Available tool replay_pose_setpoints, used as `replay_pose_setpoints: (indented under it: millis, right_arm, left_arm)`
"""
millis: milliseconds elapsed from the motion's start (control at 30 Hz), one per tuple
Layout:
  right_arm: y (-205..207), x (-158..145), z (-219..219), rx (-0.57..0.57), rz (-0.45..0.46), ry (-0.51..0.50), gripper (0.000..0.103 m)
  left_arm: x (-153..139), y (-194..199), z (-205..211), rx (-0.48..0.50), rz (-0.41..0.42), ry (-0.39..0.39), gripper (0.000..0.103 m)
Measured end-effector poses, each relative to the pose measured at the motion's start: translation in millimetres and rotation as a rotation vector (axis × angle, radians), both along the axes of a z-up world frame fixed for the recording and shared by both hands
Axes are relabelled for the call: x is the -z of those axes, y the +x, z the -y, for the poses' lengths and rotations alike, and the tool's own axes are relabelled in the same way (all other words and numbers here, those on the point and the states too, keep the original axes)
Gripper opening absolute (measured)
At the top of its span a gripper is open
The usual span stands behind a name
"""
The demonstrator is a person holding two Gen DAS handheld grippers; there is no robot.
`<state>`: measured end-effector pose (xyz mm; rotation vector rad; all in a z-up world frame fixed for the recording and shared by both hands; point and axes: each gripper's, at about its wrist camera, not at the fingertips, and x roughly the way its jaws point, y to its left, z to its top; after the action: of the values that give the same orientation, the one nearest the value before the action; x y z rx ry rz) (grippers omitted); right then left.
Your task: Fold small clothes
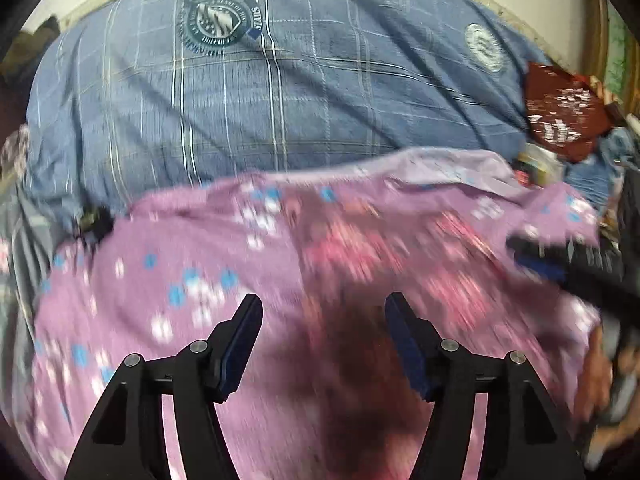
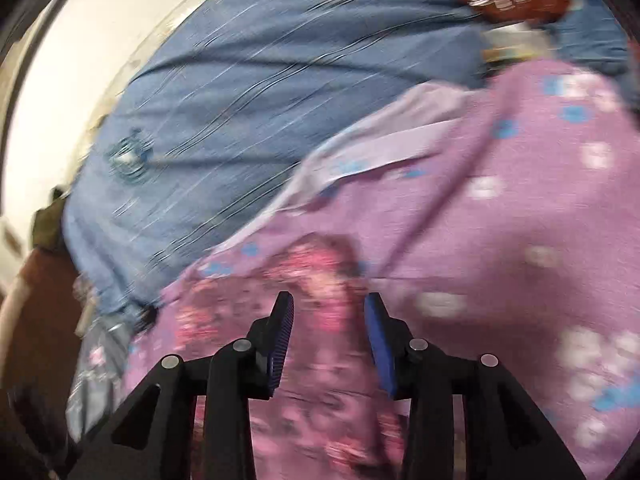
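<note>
You have a purple flowered garment (image 1: 224, 264) spread over a bed covered with a blue checked bedcover (image 1: 248, 96), and it lies across the near part of the bed, under both grippers. Its far edge shows a paler lilac band (image 2: 384, 148), which looks like a hem or the turned-over inside of the cloth. A darker pink printed panel (image 2: 320, 320) runs through the middle.

Your left gripper (image 1: 323, 320) has its jaws spread wide above the garment with nothing between them. Your right gripper (image 2: 330, 312) has its jaws partly apart over the pink panel; the pads do not appear to press any cloth, though blur makes this hard to be sure of.

Judging by the way it drapes and wrinkles, the fabric is thin, light and limp. It will not hold a shape, so a single pinch will let the rest hang and bunch. It will likely slide easily over the bedcover and may drag it into ridges.

Take hold at the edges, not the middle: one set of jaws at each end of the pale band or at two corners, pinching a small pleat so the pads get both layers. A dark red cloth (image 1: 560, 112) lies near the bed's far right edge, well apart from the garment.
</note>
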<state>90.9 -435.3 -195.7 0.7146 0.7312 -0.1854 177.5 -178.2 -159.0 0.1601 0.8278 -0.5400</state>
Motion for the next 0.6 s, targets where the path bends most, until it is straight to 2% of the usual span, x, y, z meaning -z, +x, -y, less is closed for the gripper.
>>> replay_pose_setpoints:
  millis: [133, 200, 233, 267, 333, 433, 533, 600]
  right_arm:
    - [46, 33, -5, -0.047, -0.106, 0.074, 0.030]
    - [59, 50, 0, -0.039, -0.164, 0.102, 0.026]
    - [60, 56, 4, -0.022, -0.168, 0.112, 0.024]
    - [62, 59, 9, -0.011, -0.157, 0.127, 0.024]
    - [59, 63, 17, -0.009, -0.142, 0.164, 0.026]
    - [50, 52, 16, -0.004, -0.112, 0.160, 0.027]
    - [29, 26, 11, -0.047, -0.053, 0.093, 0.030]
    - [8, 12, 1, -0.088, -0.037, 0.068, 0.030]
  left_arm:
    - [30, 62, 37, -0.048, -0.062, 0.054, 0.063]
    - [53, 87, 57, -0.050, -0.097, 0.130, 0.066]
    - [69, 99, 67, -0.063, -0.121, 0.175, 0.066]
    - [81, 107, 72, -0.061, -0.151, 0.189, 0.067]
    - [85, 114, 77, -0.063, -0.157, 0.181, 0.071]
    - [70, 106, 72, -0.058, -0.137, 0.178, 0.068]
    - [39, 64, 42, -0.043, -0.053, 0.144, 0.066]
    - [30, 33, 26, -0.028, -0.015, 0.151, 0.066]
